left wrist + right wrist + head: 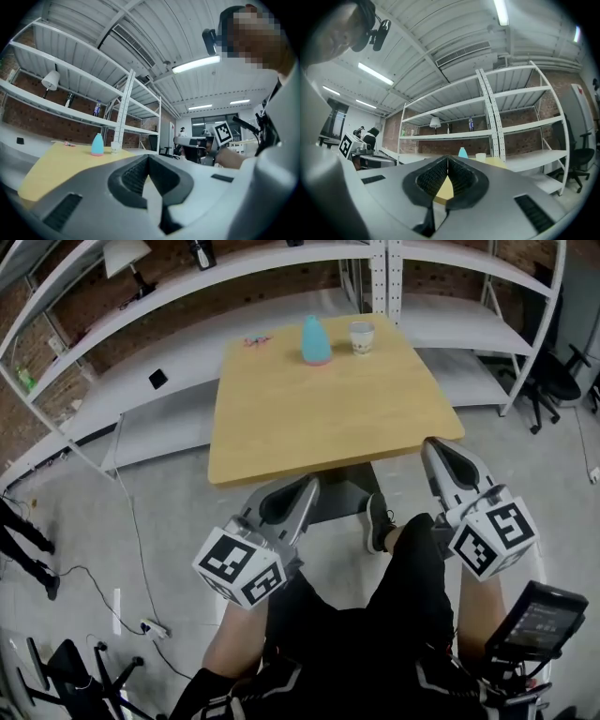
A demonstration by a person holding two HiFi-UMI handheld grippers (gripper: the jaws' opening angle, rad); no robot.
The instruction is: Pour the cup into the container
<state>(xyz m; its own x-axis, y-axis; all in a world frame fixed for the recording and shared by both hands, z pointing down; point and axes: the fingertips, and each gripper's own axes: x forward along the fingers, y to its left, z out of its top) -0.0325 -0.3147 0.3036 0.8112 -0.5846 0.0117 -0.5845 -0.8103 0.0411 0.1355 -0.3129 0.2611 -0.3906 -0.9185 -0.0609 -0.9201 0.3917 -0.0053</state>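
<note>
A white paper cup (362, 337) stands near the far edge of the wooden table (309, 418), and a light blue cone-shaped container (315, 341) stands just left of it. Both show small in the left gripper view, the container (97, 144) and the cup (114, 147), and in the right gripper view, the container (462, 152) and the cup (481, 157). My left gripper (306, 486) and right gripper (433, 448) hang at the table's near edge, far from the cup, both shut and empty.
White metal shelving (169, 296) runs behind and to the right of the table, with a lamp (127, 257) on it. An office chair (558, 381) stands at the right. Cables (141, 615) lie on the floor at left. The person's legs (412, 587) are below the grippers.
</note>
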